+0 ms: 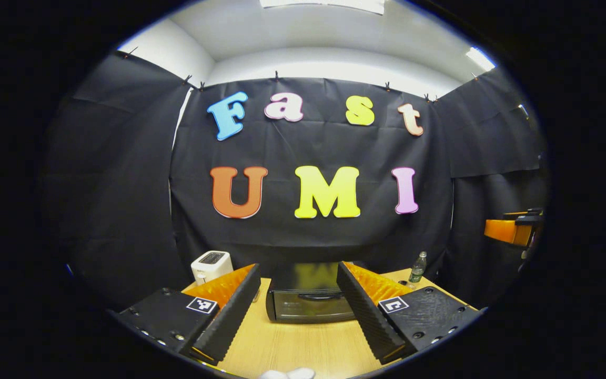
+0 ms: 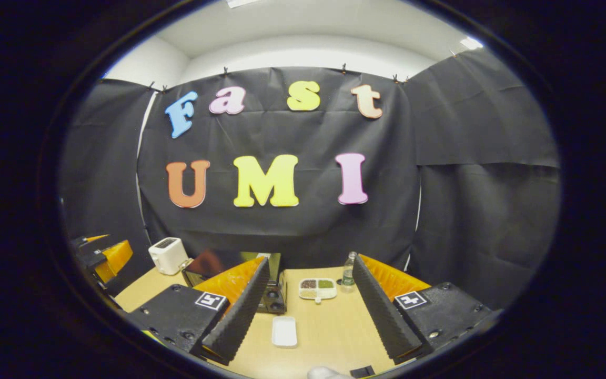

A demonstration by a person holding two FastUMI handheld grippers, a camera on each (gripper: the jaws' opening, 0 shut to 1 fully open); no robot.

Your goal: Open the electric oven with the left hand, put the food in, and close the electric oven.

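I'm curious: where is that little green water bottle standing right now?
In the right gripper view, the bottle stands at the table's back edge, right of the divided dish.

1. My left gripper view looks forward, level over the wooden table (image 1: 303, 342), straight at the electric oven (image 1: 308, 305), fairly near.
2. My right gripper view faces likewise from farther right, the electric oven (image 2: 274, 295) off-centre left.
3. Both share table, oven, toaster (image 1: 211, 266) and bottle (image 1: 417, 268).

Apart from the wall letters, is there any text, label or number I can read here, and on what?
No readable words.
Square black-and-white marker on each finger mount of the left gripper and the right gripper: patterns, not text.
Bottle label: too small to read.
Oven and toaster: no legible print.
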